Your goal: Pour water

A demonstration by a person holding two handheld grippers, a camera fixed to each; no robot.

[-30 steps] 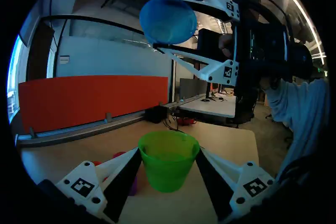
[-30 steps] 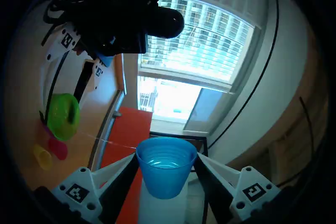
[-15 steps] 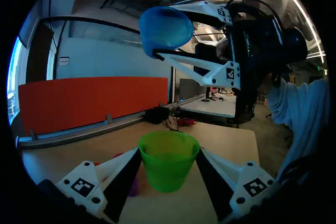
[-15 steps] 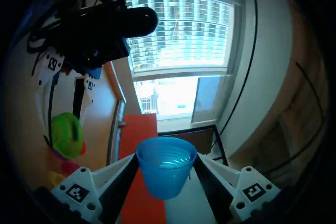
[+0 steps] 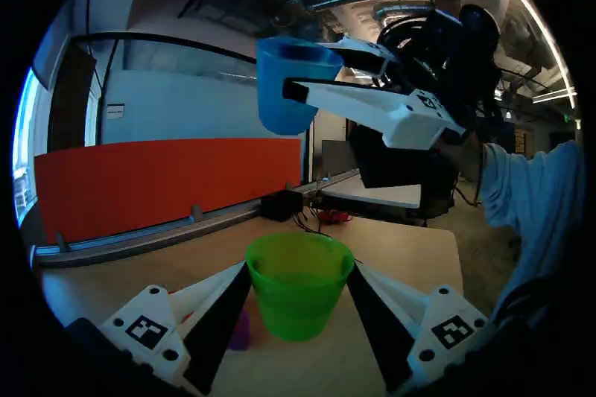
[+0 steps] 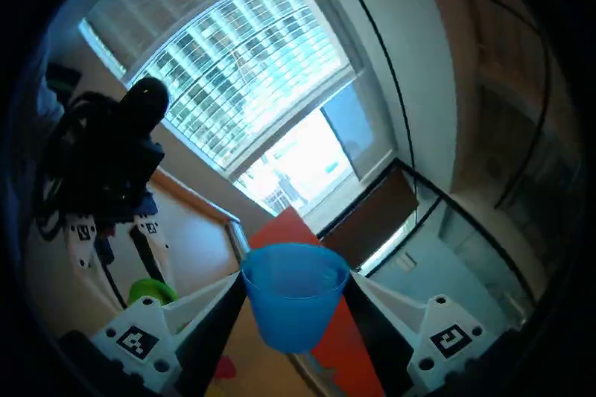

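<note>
Much of the green cup is covered in the right gripper view, where only its rim is seen low at the left, behind that gripper's own finger. In the left gripper view a purple object on the table is largely hidden behind the left finger and cannot be identified, and the person is cut off to a pale sleeve at the right edge. The inside of the green cup is seen from above its rim; a darker band lies across it, but whether this is water cannot be told. The inside of the blue cup appears evenly blue in the right gripper view, and no water surface can be made out; in the left gripper view this cup is seen from the side and slightly below, so its contents are hidden. The green cup is clamped between the two fingers of the left gripper, upright, just above the table. The blue cup is clamped between the fingers of the right gripper, which press on both its sides. In the left gripper view the blue cup is held roughly upright, high above the green cup and well apart from it, before an orange panel. A bright window with blinds is seen behind the blue cup.
</note>
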